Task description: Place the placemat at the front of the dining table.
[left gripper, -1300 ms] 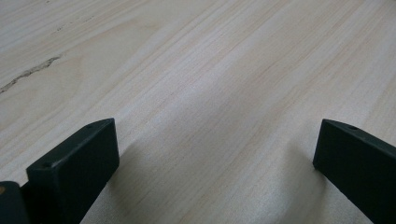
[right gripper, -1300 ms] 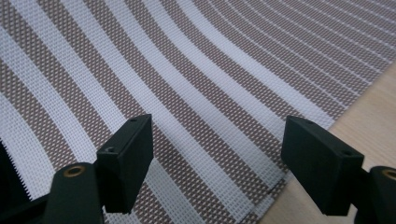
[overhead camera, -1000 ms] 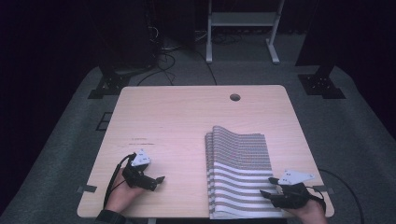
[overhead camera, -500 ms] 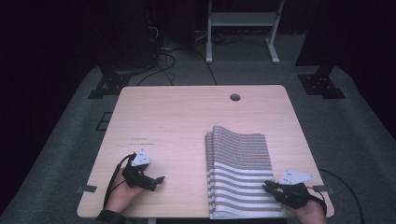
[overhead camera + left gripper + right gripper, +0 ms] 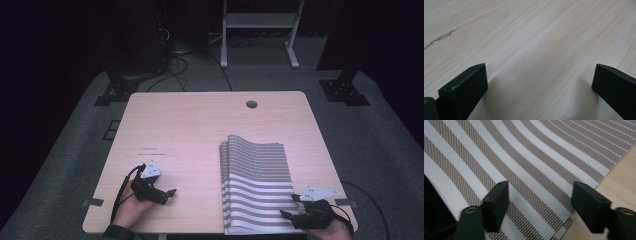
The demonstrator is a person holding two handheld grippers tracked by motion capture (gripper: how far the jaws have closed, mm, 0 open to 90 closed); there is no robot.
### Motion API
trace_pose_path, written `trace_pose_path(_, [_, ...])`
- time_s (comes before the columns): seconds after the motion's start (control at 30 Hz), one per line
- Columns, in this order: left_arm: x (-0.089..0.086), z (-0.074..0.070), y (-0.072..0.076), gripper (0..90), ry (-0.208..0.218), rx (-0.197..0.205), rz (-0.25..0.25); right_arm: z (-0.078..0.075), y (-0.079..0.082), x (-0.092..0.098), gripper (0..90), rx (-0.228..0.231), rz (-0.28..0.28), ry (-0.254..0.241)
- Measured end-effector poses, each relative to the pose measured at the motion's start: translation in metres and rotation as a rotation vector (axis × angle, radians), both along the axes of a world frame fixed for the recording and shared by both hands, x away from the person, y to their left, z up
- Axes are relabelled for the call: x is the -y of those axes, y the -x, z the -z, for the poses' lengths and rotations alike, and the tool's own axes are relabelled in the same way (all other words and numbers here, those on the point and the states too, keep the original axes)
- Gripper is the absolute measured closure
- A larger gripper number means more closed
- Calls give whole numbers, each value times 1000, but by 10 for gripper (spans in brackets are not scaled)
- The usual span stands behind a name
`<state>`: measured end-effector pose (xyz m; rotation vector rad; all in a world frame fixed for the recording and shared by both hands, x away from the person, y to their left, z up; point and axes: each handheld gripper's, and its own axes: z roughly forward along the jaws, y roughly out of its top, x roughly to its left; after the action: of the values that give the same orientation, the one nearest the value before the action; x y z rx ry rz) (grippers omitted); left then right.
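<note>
Right tongs (image 5: 537,195), just opening, above unlabelled striped mat (image 5: 529,157).

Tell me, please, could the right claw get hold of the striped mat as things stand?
Probably yes: the right claw hangs open right over the striped mat's near corner, its jaws having just opened, with nothing between them and the weave.

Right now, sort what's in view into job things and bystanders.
In the job:
- striped mat stack
- right gripper, jaws just opened, over the stack's near corner

Just there:
- left gripper, open on bare table
- white stand on the floor beyond
</note>
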<state>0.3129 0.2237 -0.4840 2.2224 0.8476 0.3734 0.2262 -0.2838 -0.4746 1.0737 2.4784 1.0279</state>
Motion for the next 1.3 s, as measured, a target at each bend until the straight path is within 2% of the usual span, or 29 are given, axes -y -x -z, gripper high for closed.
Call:
trace_pose_path(0.03, [0,0,0,0,0,0,1,1,2,-1,220,-1,-1,18])
trace_pose_path(0.1, [0,0,0,0,-1,1,0,2,3,-1,211,-1,12,18])
trace_pose_path(0.3, [0,0,0,0,0,0,1,2,4,0,289,-5,20,10])
trace_pose_path(0.37, [0,0,0,0,-1,0,0,1,4,1,344,1,17,9])
trace_pose_path(0.43, [0,0,0,0,-1,0,0,0,4,3,449,13,21,7])
trace_pose_path(0.5, [0,0,0,0,0,0,1,-1,4,4,499,22,24,9])
trace_pose_path(0.53, [0,0,0,0,0,0,1,-1,4,5,573,29,33,13])
trace_pose_path(0.73, [0,0,0,0,0,0,0,-4,1,5,799,46,54,34])
trace_pose_path(0.87, [0,0,0,0,0,0,0,-4,-1,4,830,41,57,34])
trace_pose_path(1.3, [0,0,0,0,0,0,0,-6,-17,13,840,39,134,15])
